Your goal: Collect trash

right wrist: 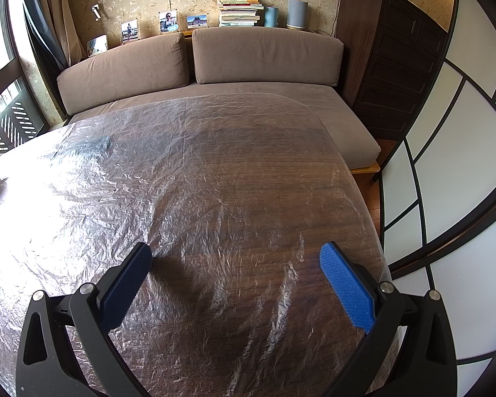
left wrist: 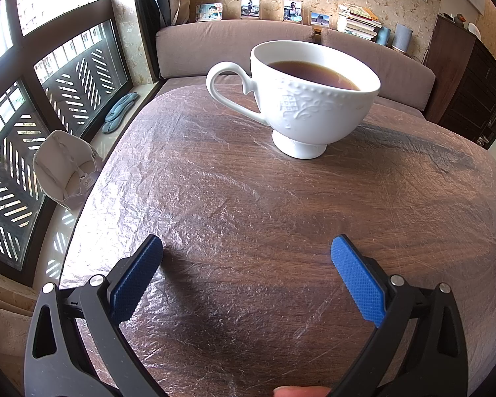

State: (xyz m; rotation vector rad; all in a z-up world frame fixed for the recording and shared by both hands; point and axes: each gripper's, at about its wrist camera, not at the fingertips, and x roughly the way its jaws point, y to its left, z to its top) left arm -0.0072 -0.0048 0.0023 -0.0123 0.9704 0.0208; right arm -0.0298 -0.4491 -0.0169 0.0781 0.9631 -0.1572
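My left gripper [left wrist: 247, 248] is open and empty, low over the wooden table [left wrist: 234, 205], which is covered with crinkled clear plastic film. A white embossed cup [left wrist: 301, 99] full of dark tea stands ahead of it, handle to the left. A white paper bag [left wrist: 64, 168] stands open beyond the table's left edge by the window. My right gripper [right wrist: 235, 253] is open and empty over the film-covered table [right wrist: 215, 182]. No loose trash shows on the table in either view.
A brown sofa [right wrist: 264, 59] runs behind the table, with photos and stacked books [right wrist: 239, 10] on the ledge above. A dark cabinet [right wrist: 390, 66] stands at the right. The table's right edge [right wrist: 370, 218] drops off near a white panelled screen. Blue slippers [left wrist: 119, 112] lie on the windowsill.
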